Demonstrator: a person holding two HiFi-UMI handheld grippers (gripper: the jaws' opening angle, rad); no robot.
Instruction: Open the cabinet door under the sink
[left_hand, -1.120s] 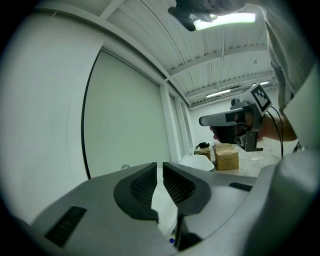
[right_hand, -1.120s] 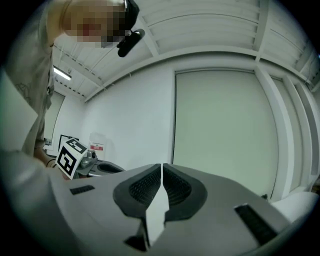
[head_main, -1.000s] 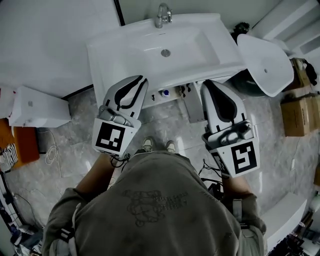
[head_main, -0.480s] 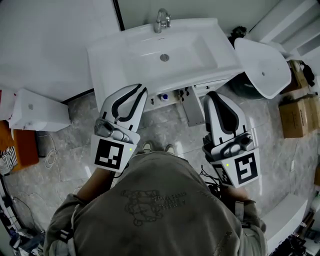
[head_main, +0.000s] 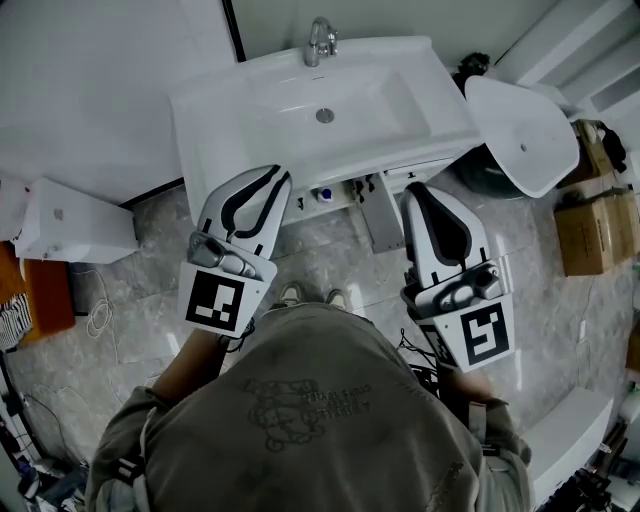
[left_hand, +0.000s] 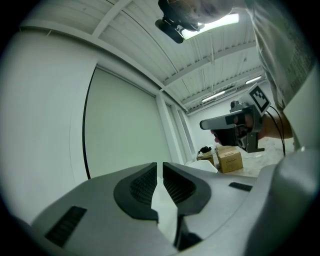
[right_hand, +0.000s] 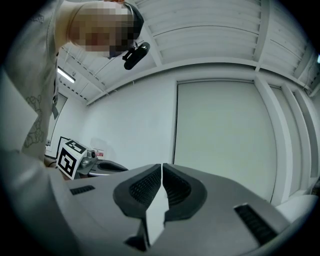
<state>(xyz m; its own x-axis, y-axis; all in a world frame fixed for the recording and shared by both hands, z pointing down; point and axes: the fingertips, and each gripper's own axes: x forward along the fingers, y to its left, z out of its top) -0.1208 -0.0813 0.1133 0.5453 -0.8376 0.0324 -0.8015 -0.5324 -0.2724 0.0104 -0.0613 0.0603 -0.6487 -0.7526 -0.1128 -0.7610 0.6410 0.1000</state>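
**Head view.** The cabinet door (head_main: 385, 212) looks like the grey panel sticking out from under the sink (head_main: 200, 125). It seems to be swung open already, edge-on from above. It lies between the two claws, just beside the tip of the right claw (head_main: 416, 192) and well apart from the left claw (head_main: 277, 176). A sideways drift of the right claw could knock the door's edge and swing it back. The sink's rim hides the cabinet front, the hinge and any handle, so how far the door stands open is unclear.

**Left gripper view.** The left claw's jaws are drawn in to a thin slit with nothing between them. Only wall and ceiling lie ahead, and the door is below the frame. Any reach for it would be blind.

**Right gripper view.** The right claw's jaws meet at the tips and are empty. This view also misses the door, so a bump would go unseen.
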